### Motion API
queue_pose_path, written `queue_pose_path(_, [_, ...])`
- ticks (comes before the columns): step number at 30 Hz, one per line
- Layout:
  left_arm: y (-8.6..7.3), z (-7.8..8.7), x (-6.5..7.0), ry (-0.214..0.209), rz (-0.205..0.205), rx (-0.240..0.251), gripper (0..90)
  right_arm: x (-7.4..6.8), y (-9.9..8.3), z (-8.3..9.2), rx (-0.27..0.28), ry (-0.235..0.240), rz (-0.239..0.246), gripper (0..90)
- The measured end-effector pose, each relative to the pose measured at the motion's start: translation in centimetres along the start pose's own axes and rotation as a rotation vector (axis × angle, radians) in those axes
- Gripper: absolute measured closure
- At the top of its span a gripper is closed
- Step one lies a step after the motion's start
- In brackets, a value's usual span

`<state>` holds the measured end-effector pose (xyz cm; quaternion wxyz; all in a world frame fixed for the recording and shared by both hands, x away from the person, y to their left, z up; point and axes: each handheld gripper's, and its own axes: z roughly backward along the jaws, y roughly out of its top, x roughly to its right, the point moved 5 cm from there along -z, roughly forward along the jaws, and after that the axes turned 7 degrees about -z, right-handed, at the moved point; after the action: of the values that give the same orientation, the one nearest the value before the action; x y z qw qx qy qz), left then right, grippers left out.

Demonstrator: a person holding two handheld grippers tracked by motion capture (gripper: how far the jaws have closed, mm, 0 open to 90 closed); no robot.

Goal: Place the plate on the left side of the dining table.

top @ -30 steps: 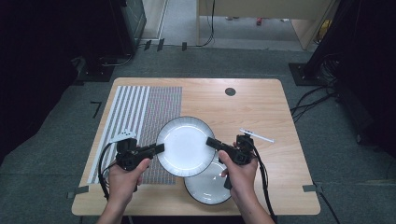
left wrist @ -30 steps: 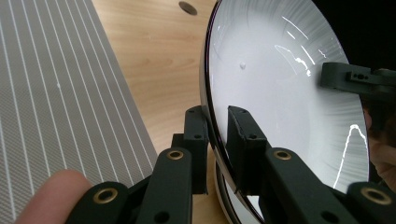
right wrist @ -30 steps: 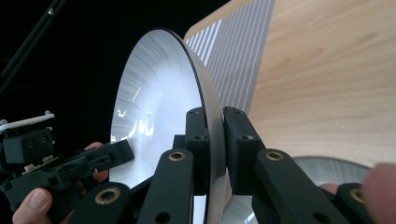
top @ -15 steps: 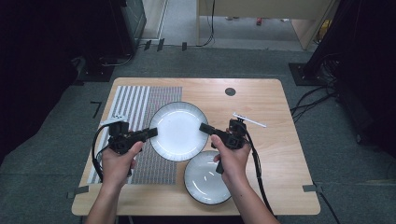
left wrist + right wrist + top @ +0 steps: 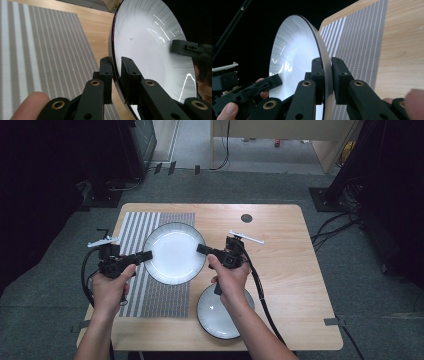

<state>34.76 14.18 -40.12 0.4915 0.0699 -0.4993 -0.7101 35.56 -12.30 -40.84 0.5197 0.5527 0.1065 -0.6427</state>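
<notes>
Both tongs, the left tongs (image 5: 145,255) at nine o'clock and the right tongs (image 5: 201,249) at three o'clock, pinch the thin dark rim of a round glossy white plate (image 5: 174,252) above the striped woven mat (image 5: 150,285) on the wooden worktop (image 5: 290,285).

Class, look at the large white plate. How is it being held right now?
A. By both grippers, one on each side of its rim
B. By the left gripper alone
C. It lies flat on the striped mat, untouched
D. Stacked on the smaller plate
A: the left gripper and the right gripper each clamp the rim of the large plate on opposite sides.
</notes>
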Motion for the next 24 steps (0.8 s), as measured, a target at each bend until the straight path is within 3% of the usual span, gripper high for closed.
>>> queue_pose_path(6, [0.9,0.8,-2.7,0.038,0.033,-0.003,81.2,-1.1,0.0,-3.1,-0.005,-0.016,-0.011,82.0])
queue_pose_path(7, [1.0,0.9,-3.2,0.045,0.040,-0.007,81.3,-1.3,0.0,-4.3,-0.011,-0.024,-0.013,82.1])
queue_pose_path(8, [1.1,0.9,-3.8,0.053,0.048,-0.010,81.3,-1.3,0.0,-4.3,-0.011,-0.024,-0.013,82.1])
queue_pose_path(9, [1.2,0.9,-4.3,0.062,0.056,-0.012,81.4,-1.5,0.0,-5.6,-0.020,-0.035,-0.018,82.3])
queue_pose_path(13, [1.1,1.1,-6.5,0.085,0.087,-0.028,81.5,-1.6,-0.2,-7.5,-0.038,-0.052,-0.035,82.4])
queue_pose_path(18, [0.6,0.7,-9.0,0.112,0.122,-0.057,81.7,-0.9,-0.5,-11.1,-0.071,-0.080,-0.077,82.4])
queue_pose_path(24, [-0.4,-0.4,-11.7,0.132,0.172,-0.104,81.9,0.5,-1.1,-14.0,-0.106,-0.120,-0.118,82.4])
